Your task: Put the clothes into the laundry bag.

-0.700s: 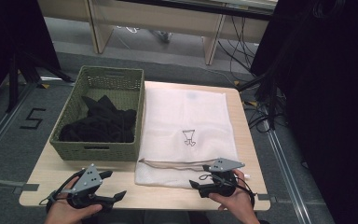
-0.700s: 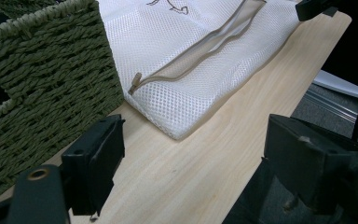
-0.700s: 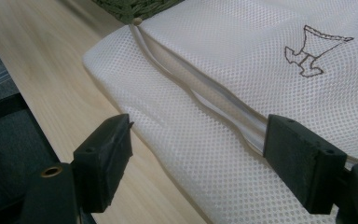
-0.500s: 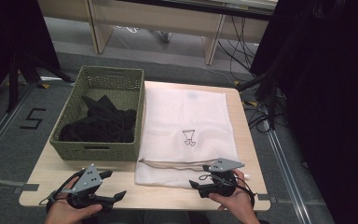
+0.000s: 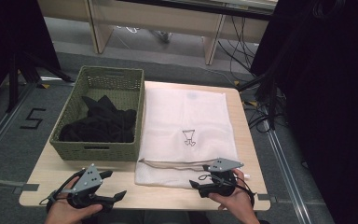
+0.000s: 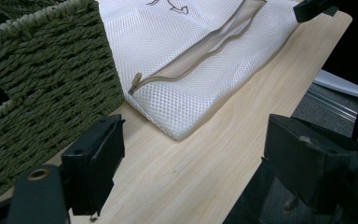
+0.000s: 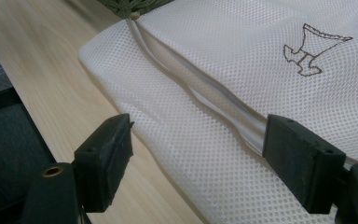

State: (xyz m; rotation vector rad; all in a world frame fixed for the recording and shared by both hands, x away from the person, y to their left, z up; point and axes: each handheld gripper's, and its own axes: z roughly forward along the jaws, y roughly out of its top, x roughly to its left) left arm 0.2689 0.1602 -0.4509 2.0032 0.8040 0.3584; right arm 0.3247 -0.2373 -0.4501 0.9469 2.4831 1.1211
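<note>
A white mesh laundry bag [image 5: 186,126] lies flat on the wooden table [image 5: 251,154], its beige zipper [image 5: 172,163] running along the near edge. The zipper pull [image 6: 135,83] sits at the end nearest the basket. A green woven basket [image 5: 98,79] to the left of the bag holds black clothes [image 5: 98,123]. My left gripper [image 5: 114,184] is open over bare table in front of the basket, its jaws wide apart [image 6: 198,154]. My right gripper [image 5: 199,176] is open at the bag's near right corner, with mesh and zipper [image 7: 200,88] lying past its spread jaws [image 7: 203,154].
The basket wall [image 6: 42,79] stands close on the left gripper's left. The table's front edge is just under both hands. Cables [image 5: 261,116] trail on the floor to the right. A dark curtain [image 5: 326,93] hangs at the right.
</note>
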